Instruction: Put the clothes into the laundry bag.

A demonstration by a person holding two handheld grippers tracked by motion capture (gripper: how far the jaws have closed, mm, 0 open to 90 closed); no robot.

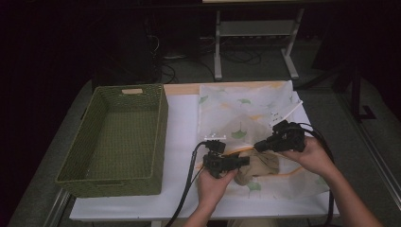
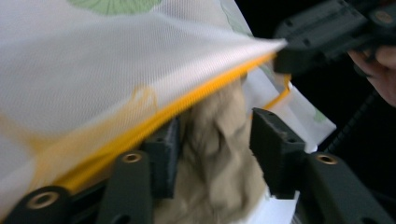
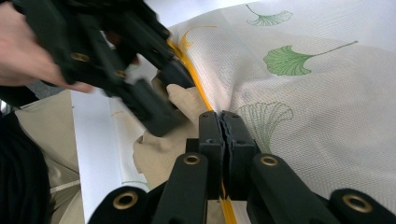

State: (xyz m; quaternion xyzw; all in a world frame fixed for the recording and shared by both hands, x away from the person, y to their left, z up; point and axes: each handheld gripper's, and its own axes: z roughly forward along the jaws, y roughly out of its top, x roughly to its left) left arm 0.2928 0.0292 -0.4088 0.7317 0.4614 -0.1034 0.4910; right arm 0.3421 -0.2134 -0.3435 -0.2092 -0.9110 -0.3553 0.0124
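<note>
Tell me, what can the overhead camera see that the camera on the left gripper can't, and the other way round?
High view alone: the green woven basket, the white table and the floor beyond it.

Left gripper view alone: a close look at its own jaws standing apart around the crumpled tan cloth, under the yellow zipper edge.

Both: the leaf-print mesh bag, and the right gripper pinching its edge.

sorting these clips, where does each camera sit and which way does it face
High view: above the person's side, looking forward and down on the table, basket, mesh bag; both forearms, hands, grippers.
Left gripper view: on the left gripper, looking along its open jaws at beige cloth under the bag's yellow edge.
Right gripper view: on the right gripper, jaws shut on that edge.
Shared: each gripper view shows the other gripper, bag and cloth.
</note>
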